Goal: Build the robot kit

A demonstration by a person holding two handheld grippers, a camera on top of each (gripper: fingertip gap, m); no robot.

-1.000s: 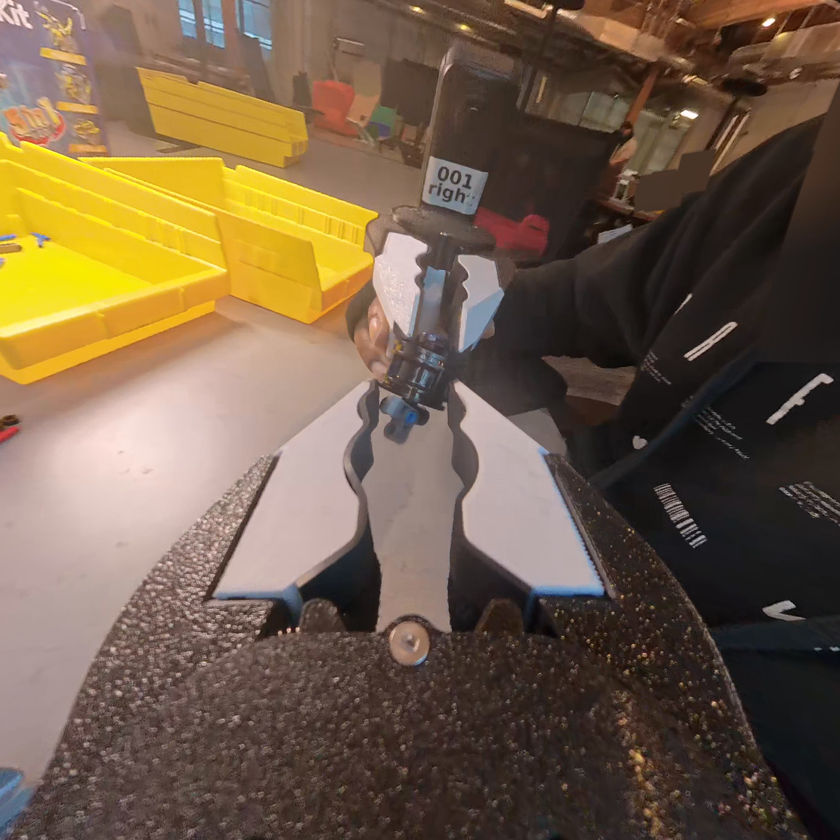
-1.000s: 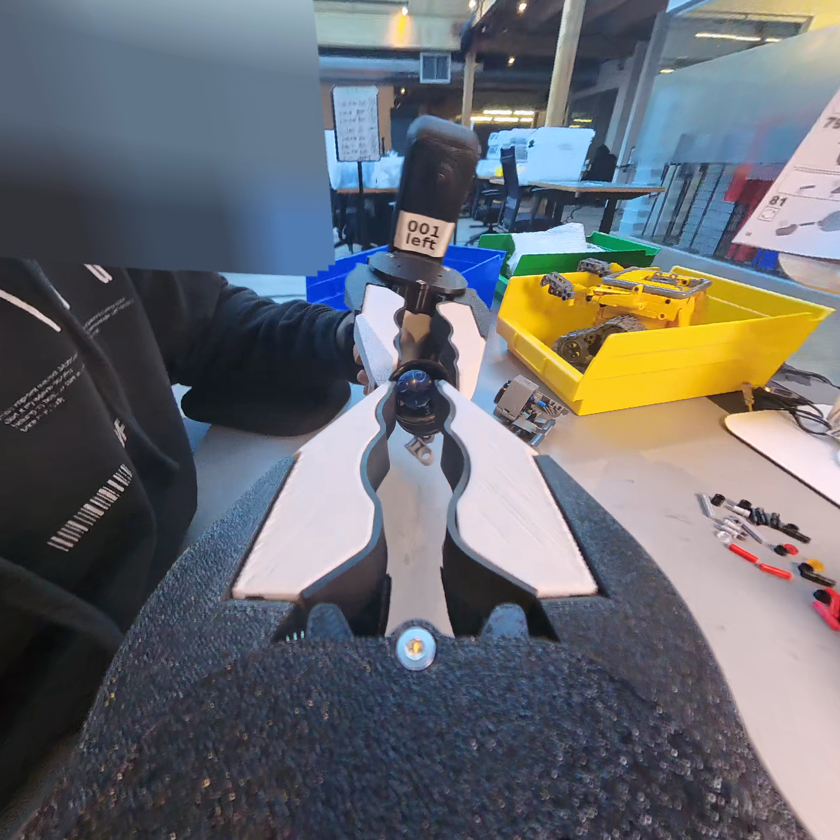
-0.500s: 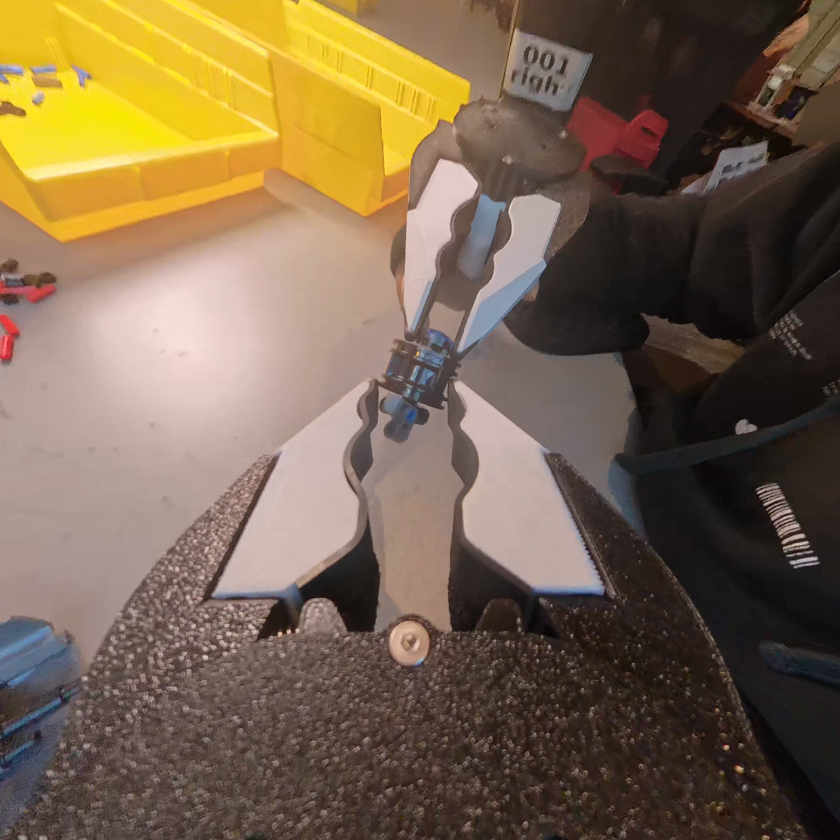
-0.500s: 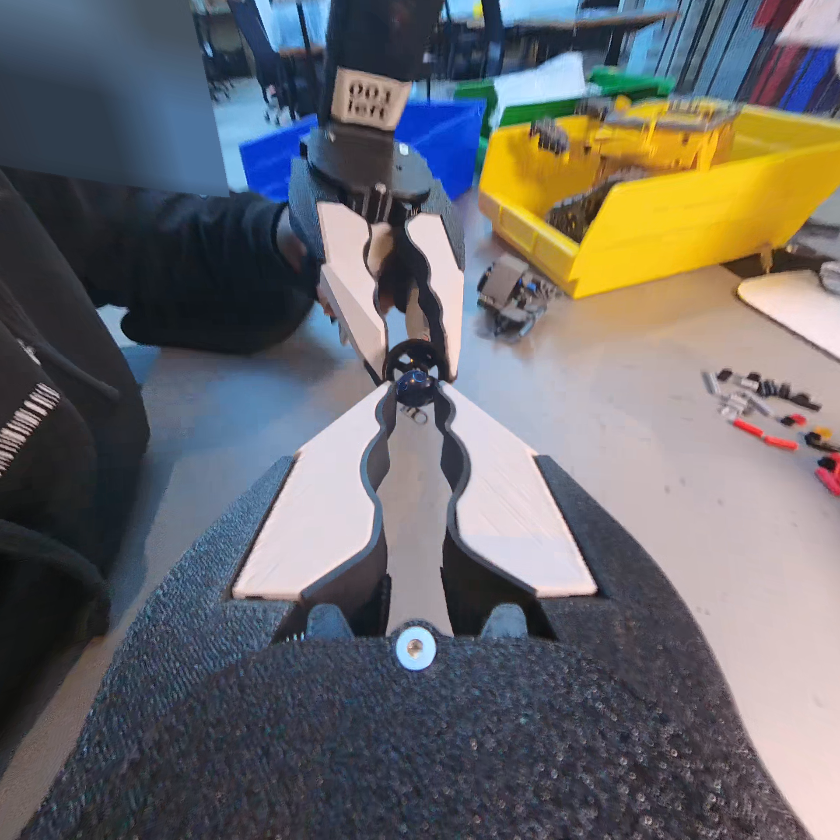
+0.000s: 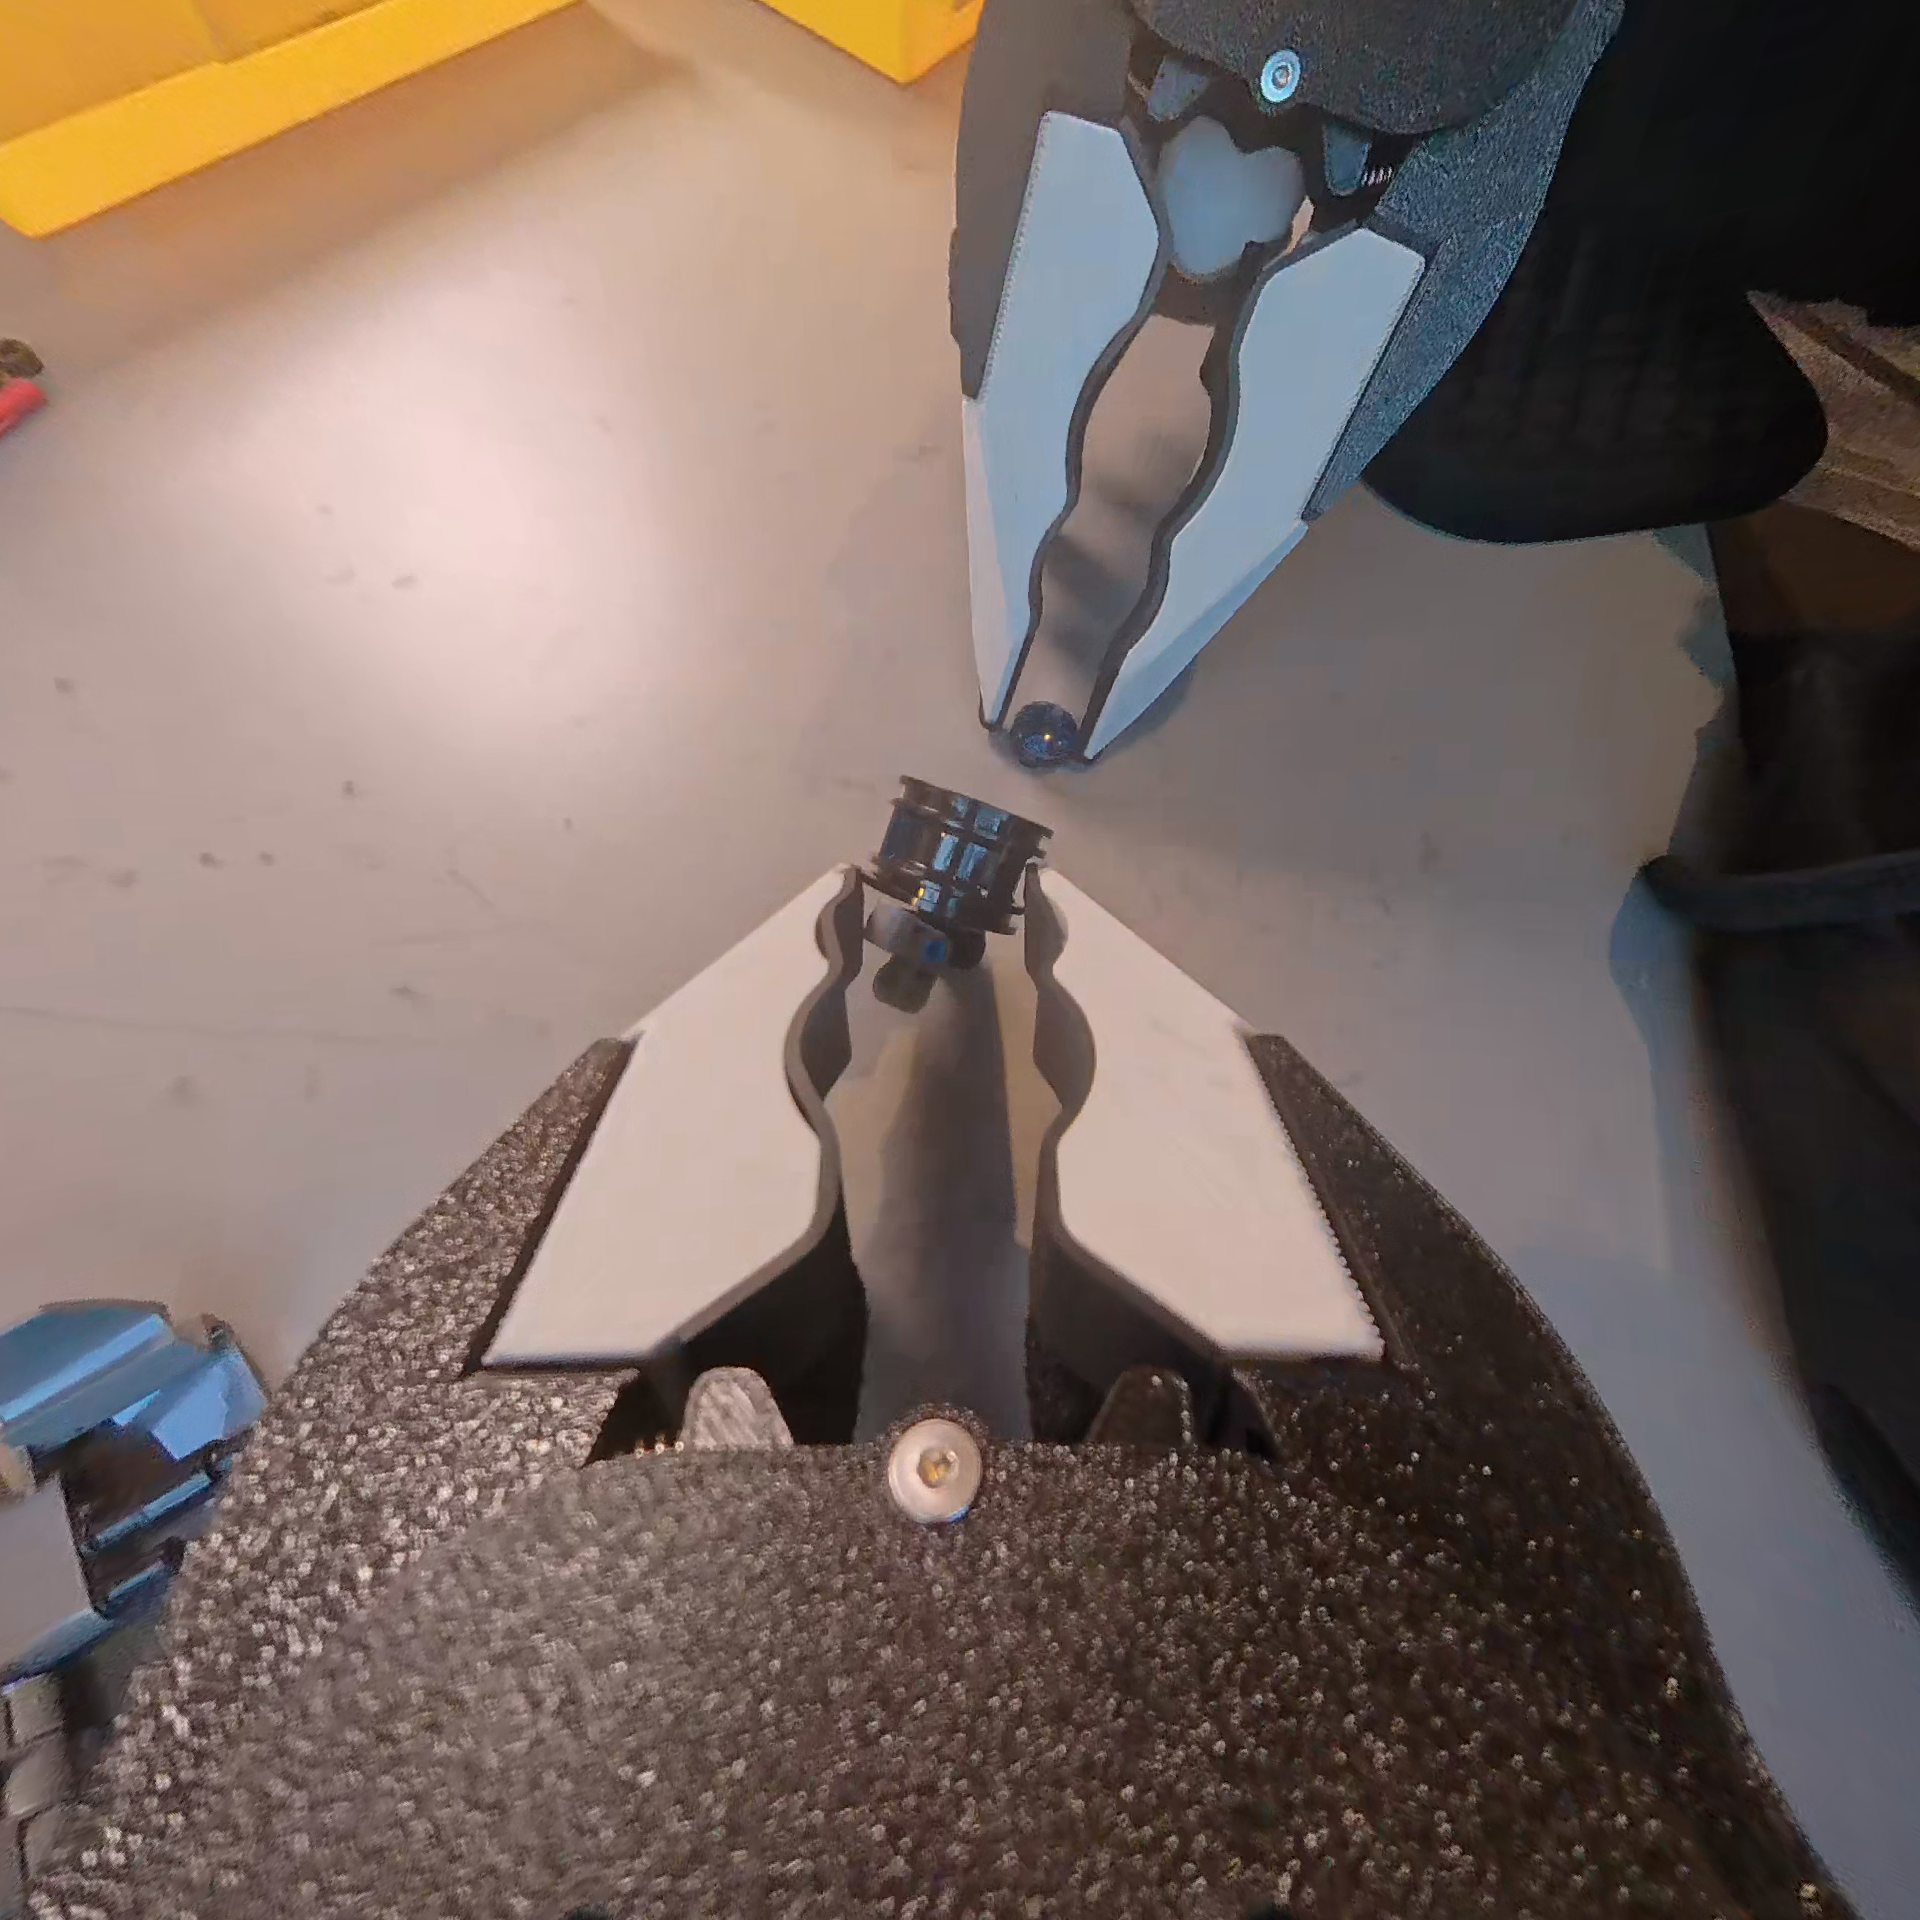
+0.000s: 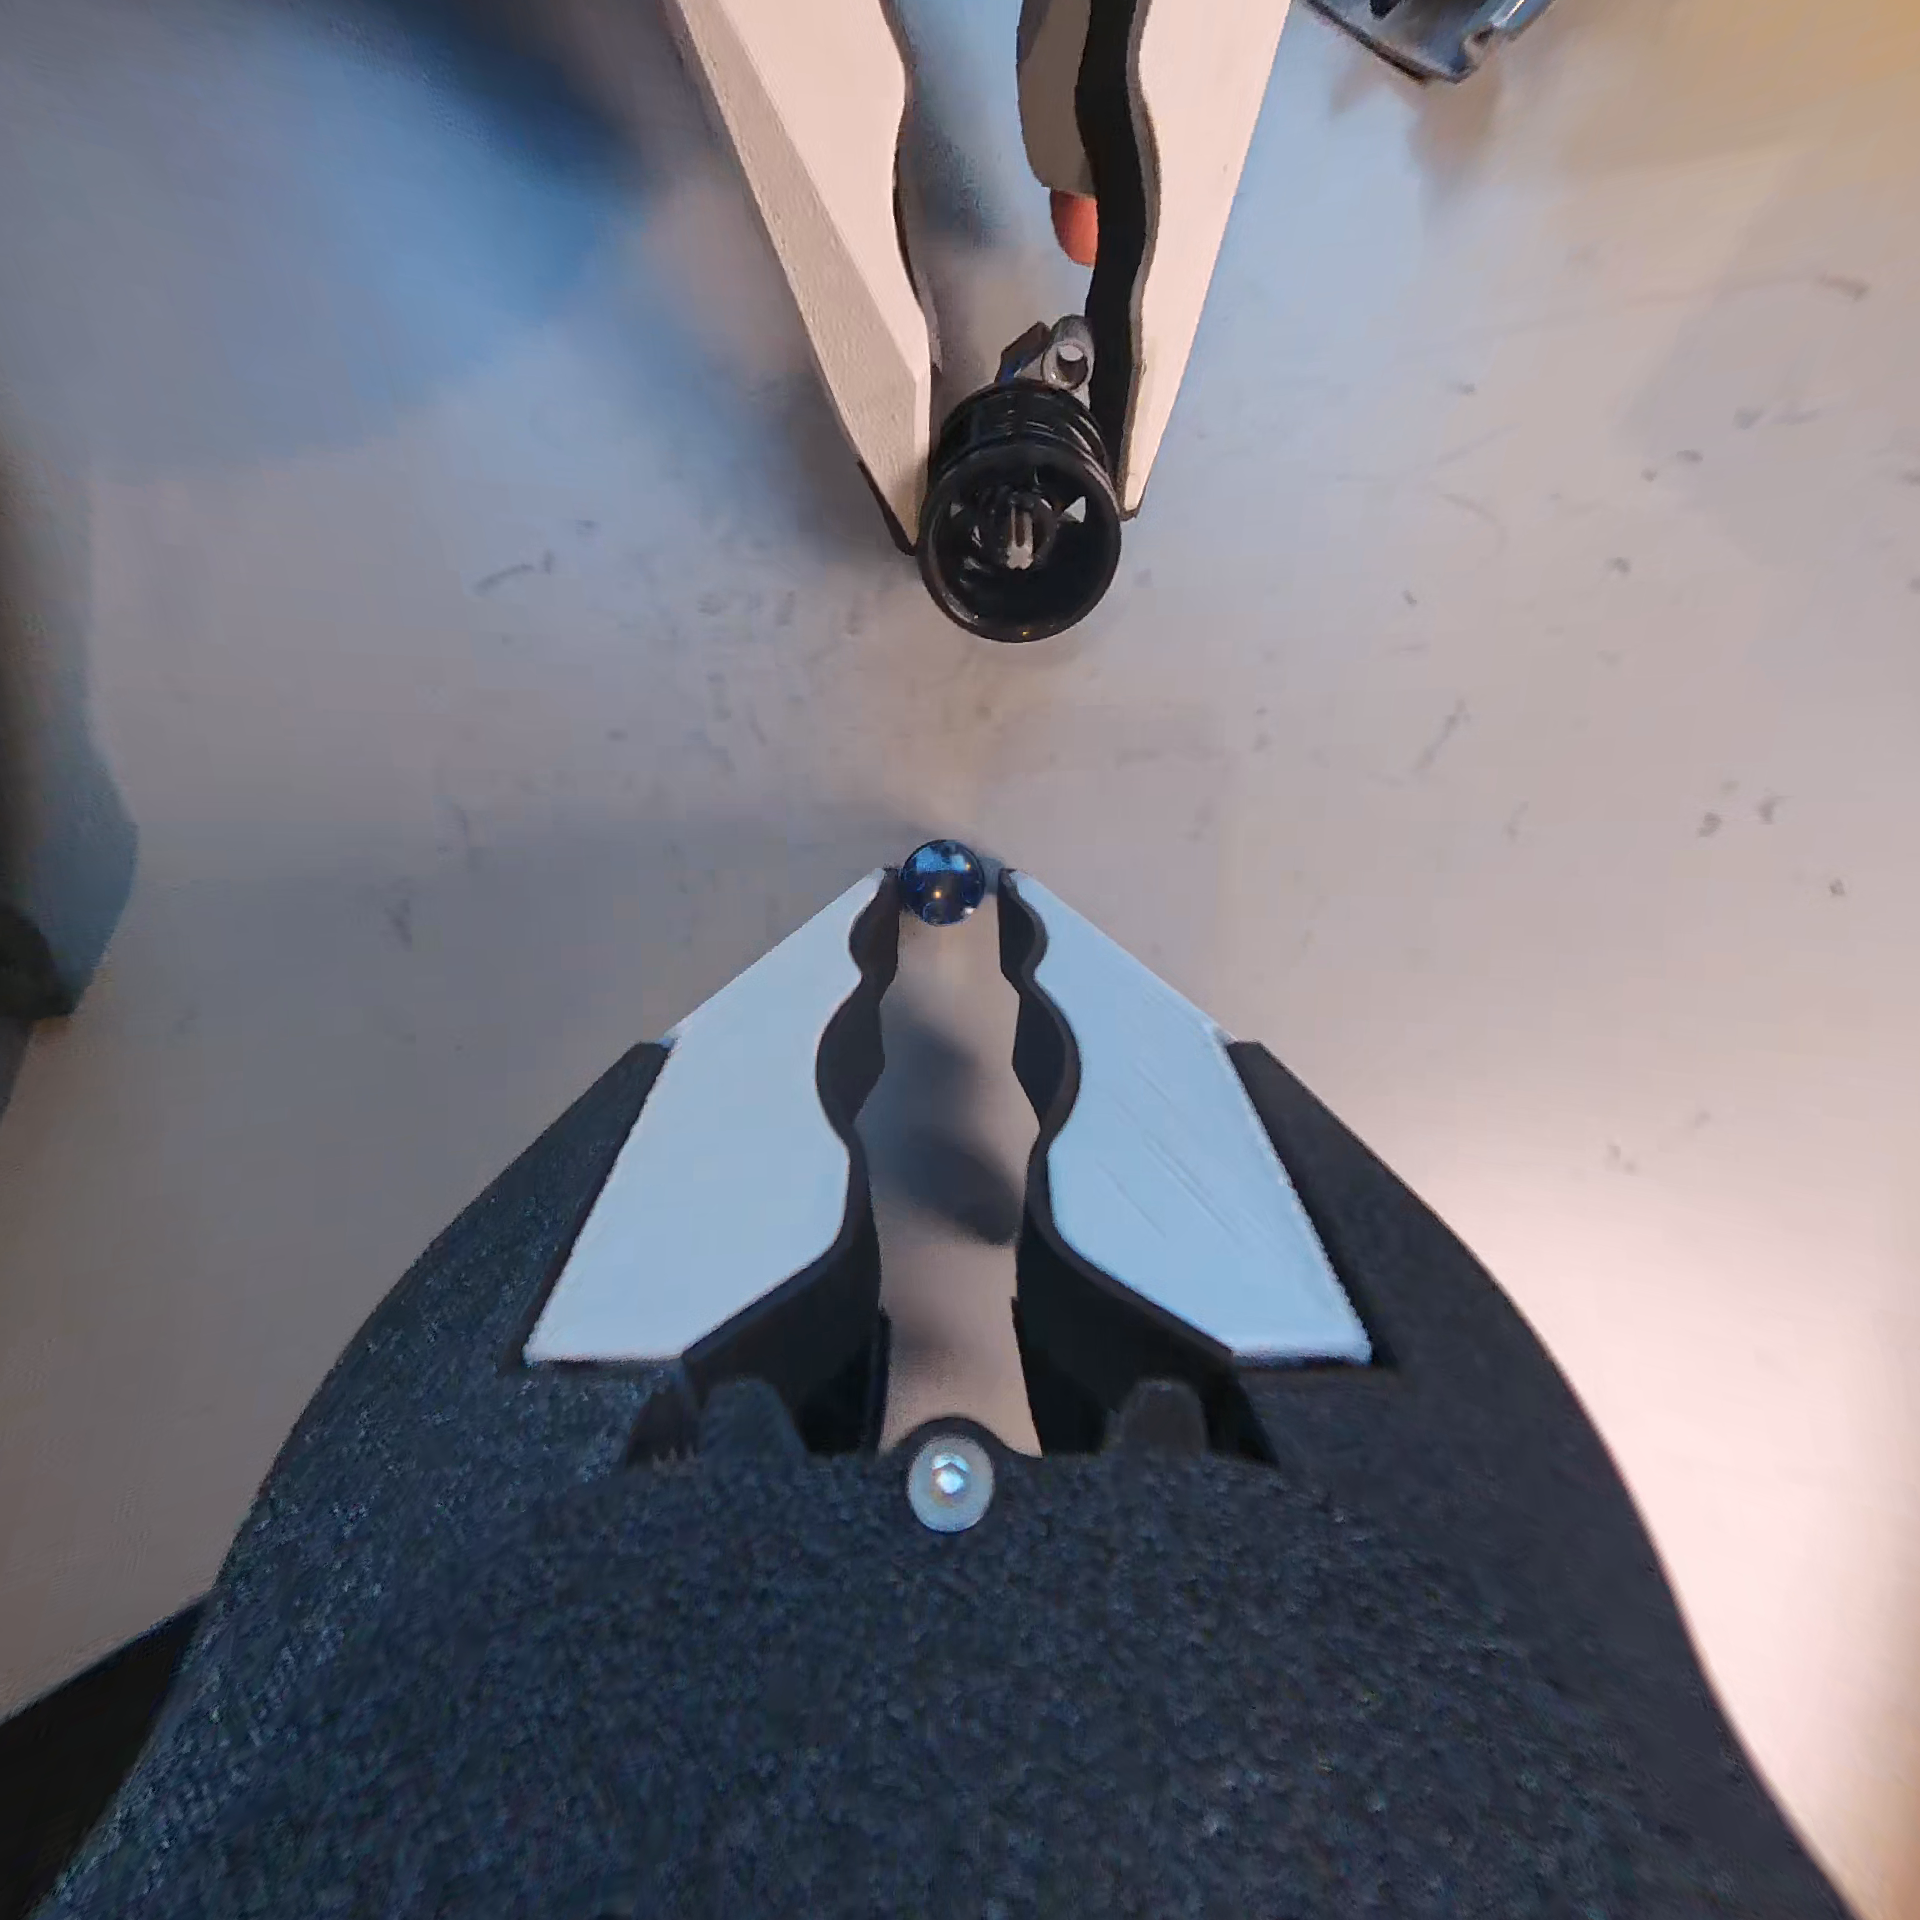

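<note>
Evidently aligned tip to tip: left tool clamps a black ribbed barrel mouth-outward — right tool pinches a blue ball facing it, above the worktop

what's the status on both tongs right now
Left tongs shut on black ribbed cylinder. Right tongs shut on blue ball. Parts apart, gap between clear.

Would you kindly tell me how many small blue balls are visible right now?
1. The small blue ball is pinched at the tips of the right hand-held gripper, above the grey table, facing the black ribbed cylinder held by the left hand-held gripper. Others may be hidden.
</note>
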